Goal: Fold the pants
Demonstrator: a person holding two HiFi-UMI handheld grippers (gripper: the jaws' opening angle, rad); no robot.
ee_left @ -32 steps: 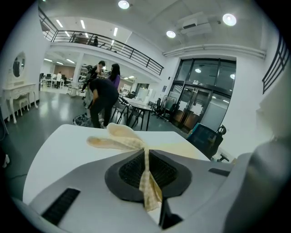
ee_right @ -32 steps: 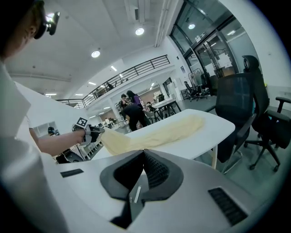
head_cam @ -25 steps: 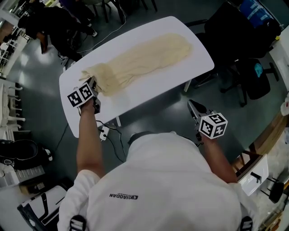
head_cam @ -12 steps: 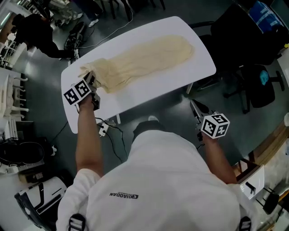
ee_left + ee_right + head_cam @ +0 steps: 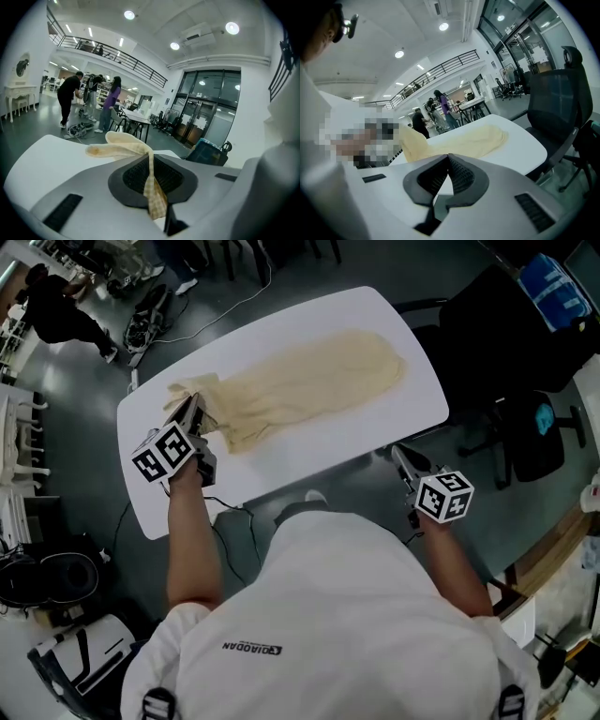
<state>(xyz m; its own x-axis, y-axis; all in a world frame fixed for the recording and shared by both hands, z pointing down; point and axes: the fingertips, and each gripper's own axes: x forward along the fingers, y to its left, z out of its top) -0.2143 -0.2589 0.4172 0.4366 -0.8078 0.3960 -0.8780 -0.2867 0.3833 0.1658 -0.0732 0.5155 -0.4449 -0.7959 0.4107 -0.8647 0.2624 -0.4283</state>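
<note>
1 pants (image 5: 309,381), 1 table (image 5: 389,413), 2 grippers: left gripper (image 5: 194,412), right gripper (image 5: 399,455).

Bare table (image 5: 375,432) strip beside pants (image 5: 309,381), black chair (image 5: 487,348) off right end

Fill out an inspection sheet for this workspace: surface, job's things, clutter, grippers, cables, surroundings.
Surface: white table, rounded corners, bare around the cloth.
Job's things: cream pants laid lengthwise, with the end by the left gripper bunched and lifted.
Clutter: nothing seen on the table.
Grippers: left gripper shut on a fold of the pants. Right gripper is off the table's edge, jaws together, empty.
Cables: floor cable runs past the table's far side.
Surroundings: black office chair beside the table; people standing in the background.
</note>
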